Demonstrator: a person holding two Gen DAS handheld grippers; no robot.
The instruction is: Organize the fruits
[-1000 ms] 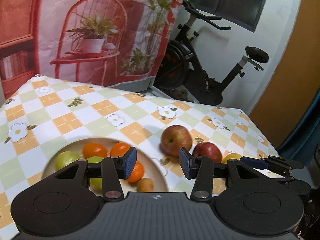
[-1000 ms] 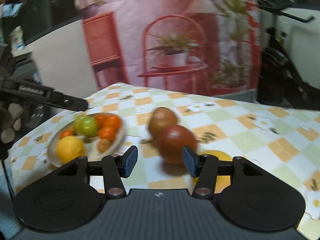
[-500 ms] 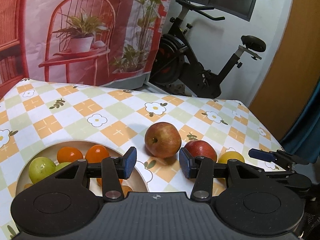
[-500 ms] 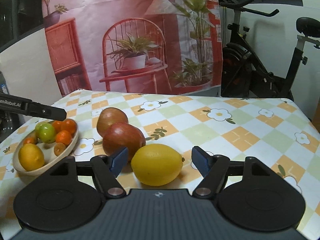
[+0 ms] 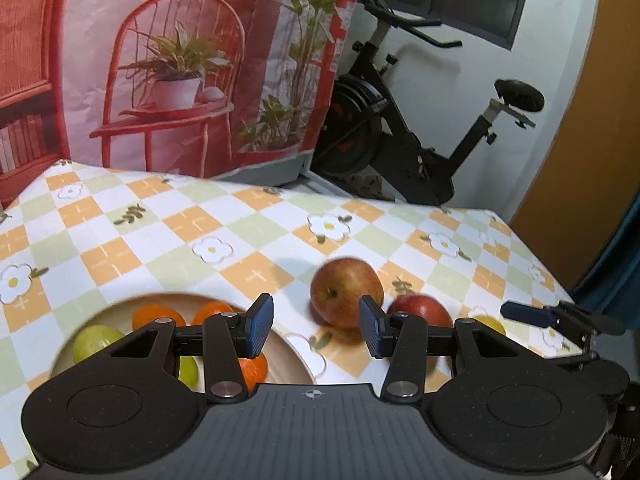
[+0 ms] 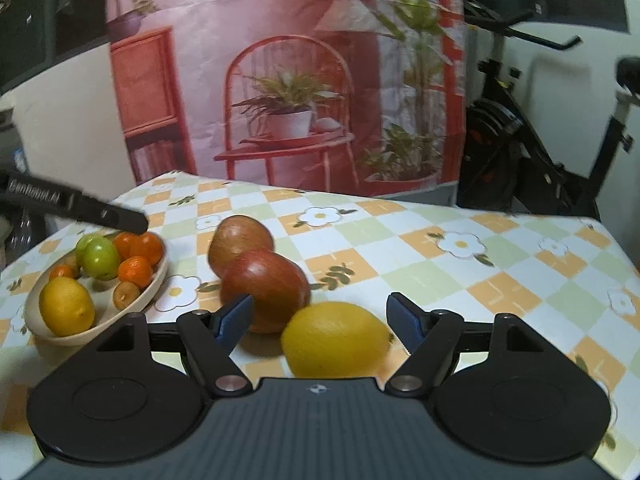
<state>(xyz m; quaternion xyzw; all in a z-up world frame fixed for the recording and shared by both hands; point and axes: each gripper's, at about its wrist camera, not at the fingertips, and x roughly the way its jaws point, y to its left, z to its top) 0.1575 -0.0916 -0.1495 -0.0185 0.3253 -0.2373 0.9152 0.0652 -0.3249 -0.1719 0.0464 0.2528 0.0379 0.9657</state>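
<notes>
A printed backdrop (image 6: 288,80) — red chair, potted plant, red cabinet — is hanging behind the tabletop (image 5: 248,240), which is wearing a checked cloth with daisies. At two o'clock a black exercise bike (image 5: 400,128) is standing against a white wall (image 5: 560,60) — an orange door (image 5: 600,140) is showing beyond it.

We see our right gripper (image 6: 320,320), jaws apart, framing a lemon (image 6: 336,338); two apples (image 6: 264,284) lie beyond, a bowl (image 6: 154,294) of fruit left.
</notes>
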